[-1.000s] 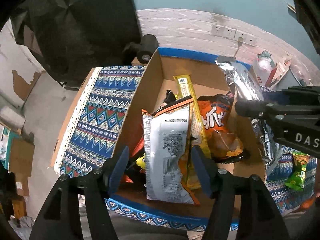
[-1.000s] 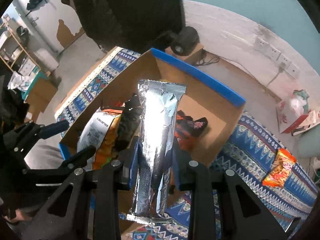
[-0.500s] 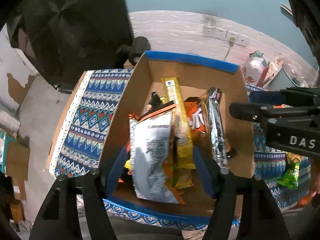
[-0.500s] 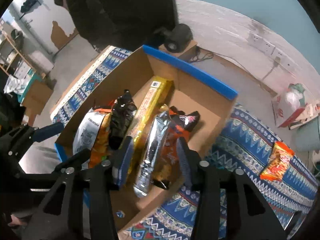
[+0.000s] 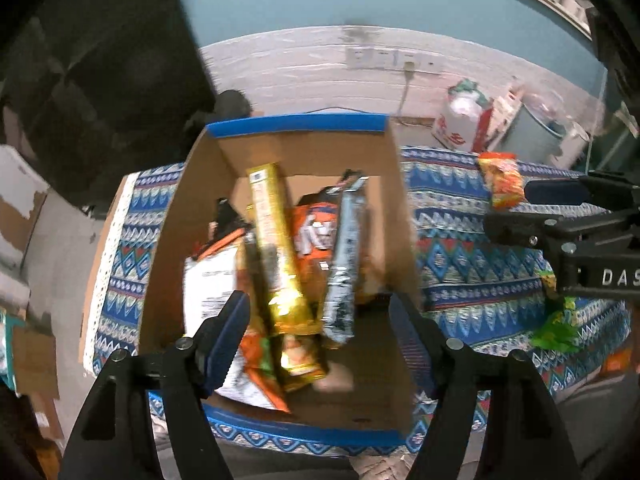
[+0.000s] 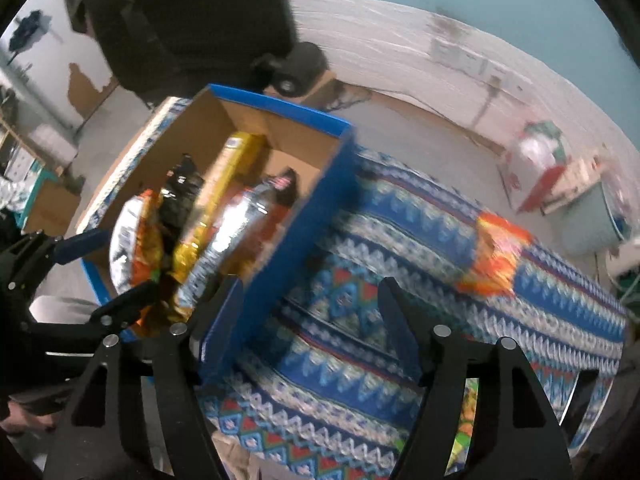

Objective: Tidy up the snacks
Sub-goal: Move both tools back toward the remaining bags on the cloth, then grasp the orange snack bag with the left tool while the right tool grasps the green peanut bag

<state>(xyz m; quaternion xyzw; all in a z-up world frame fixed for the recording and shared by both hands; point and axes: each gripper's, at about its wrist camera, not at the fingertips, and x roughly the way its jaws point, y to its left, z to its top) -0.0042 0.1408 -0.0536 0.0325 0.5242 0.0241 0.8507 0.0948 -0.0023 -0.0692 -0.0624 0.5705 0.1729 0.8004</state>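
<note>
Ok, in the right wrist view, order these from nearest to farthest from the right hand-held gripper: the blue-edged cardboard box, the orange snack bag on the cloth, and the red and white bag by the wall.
From the right hand-held gripper:
1. Cardboard box, touching or just past its left finger.
2. Orange snack bag, ahead to the right on the patterned cloth.
3. Red and white bag, far right, on the floor by the wall.

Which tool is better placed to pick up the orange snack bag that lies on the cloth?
Right. The right tool is open, over the cloth, facing the orange bag. The left tool points into the box.
</note>
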